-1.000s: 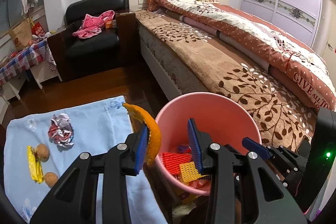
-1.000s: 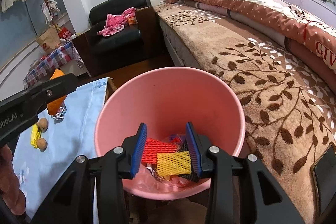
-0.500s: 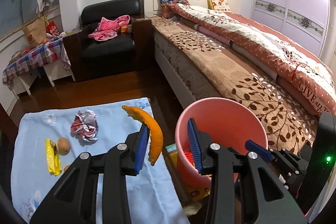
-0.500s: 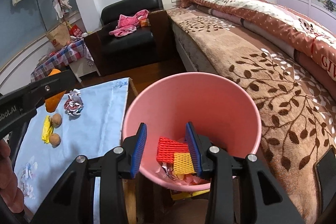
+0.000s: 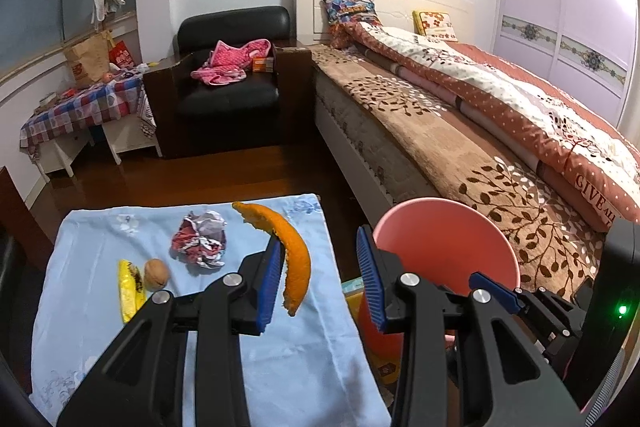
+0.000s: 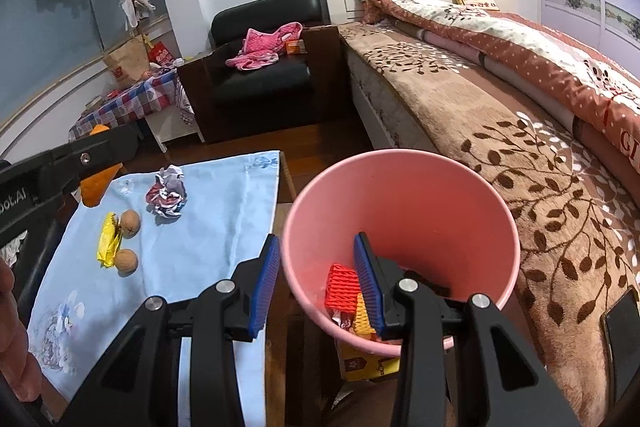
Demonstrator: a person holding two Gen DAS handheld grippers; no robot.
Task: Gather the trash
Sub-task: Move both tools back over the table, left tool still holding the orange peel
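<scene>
Holds fingers [image 5: 267, 279] of left gripper [image 5: 320, 239] wide apart, clamping nothing. Carries peel [image 5: 294, 259] stuck against the inner pad of one finger only, curved and hanging in the gap, well clear of the other finger. Hovers over cloth [image 5: 200, 347], near the edge that faces bin [image 5: 440, 239]. Shows, from the right wrist, the same peel poking out from behind the left gripper at the far left, above the cloth's far corner.

Holds fingers of right gripper [image 6: 316, 239] apart too, astride the bin's near rim, with one finger outside the wall and the other inside. Presses neither pad on the wall, as far as can be told. Looks down into the bin onto red mesh [image 6: 342, 285] and yellow mesh [image 6: 362, 315] at the bottom, both partly hidden by the inner finger.

Finds on the cloth a paper ball [image 6: 168, 197], a wrapper [image 6: 108, 241] and two walnuts [image 6: 130, 223], each nut just beside the wrapper and the ball a little apart from them. Finds the bin upright between cloth and bed [image 5: 440, 131], with an armchair [image 5: 228, 99] against the far wall. Catches part of a hand [image 6: 12, 327] at the left edge of the right wrist view.
</scene>
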